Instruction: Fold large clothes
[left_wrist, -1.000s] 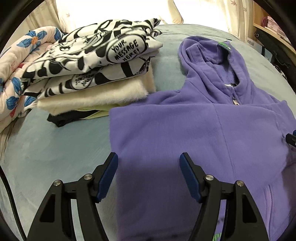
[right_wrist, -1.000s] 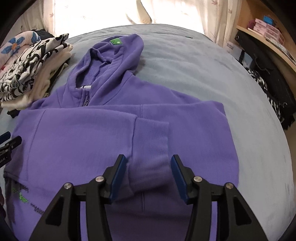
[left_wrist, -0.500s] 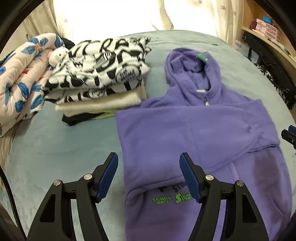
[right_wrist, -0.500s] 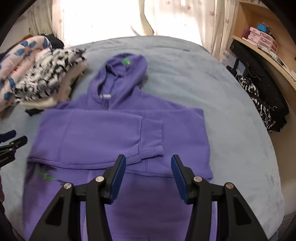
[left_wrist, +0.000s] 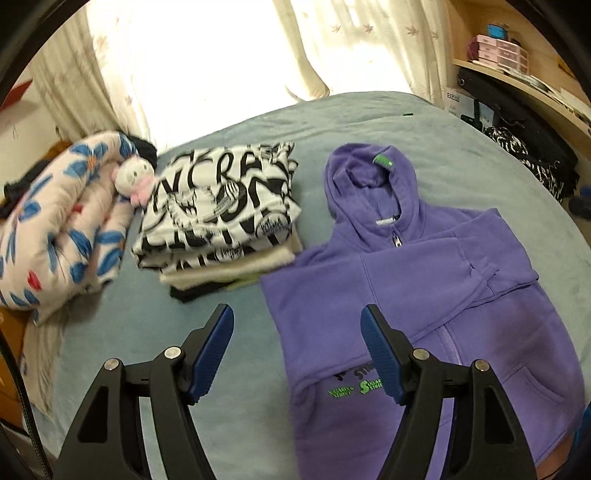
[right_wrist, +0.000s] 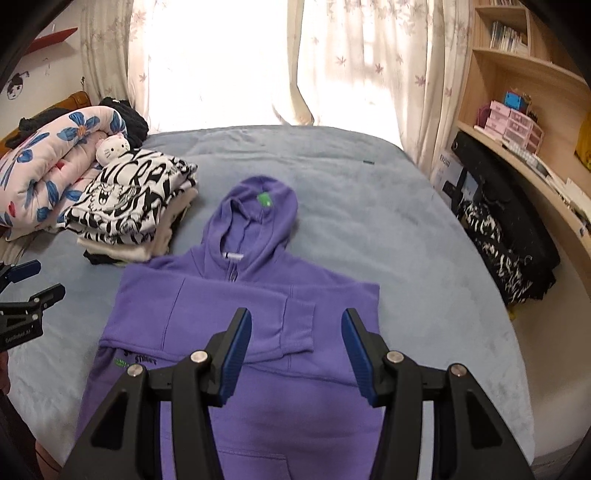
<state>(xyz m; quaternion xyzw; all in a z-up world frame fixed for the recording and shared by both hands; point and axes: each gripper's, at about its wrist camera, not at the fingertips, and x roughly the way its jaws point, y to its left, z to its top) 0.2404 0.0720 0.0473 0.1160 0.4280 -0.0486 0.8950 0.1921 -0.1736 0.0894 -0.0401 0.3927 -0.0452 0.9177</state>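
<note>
Purple zip hoodie (right_wrist: 236, 295), flat on the blue bed (right_wrist: 369, 206).
Lying front up, hood (right_wrist: 258, 210) spread toward the window, both sleeves folded across the chest, zipper closed, green lettering near the hem, just beside a stack of folded clothes (left_wrist: 218, 221).

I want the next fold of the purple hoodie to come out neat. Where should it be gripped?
Probably the purple hoodie is best pinched at its two bottom hem corners, coming from the near edge of the bed. Both sleeves already lie folded across the chest and the hood points away, so lifting the hem toward the hood would halve it.
</note>
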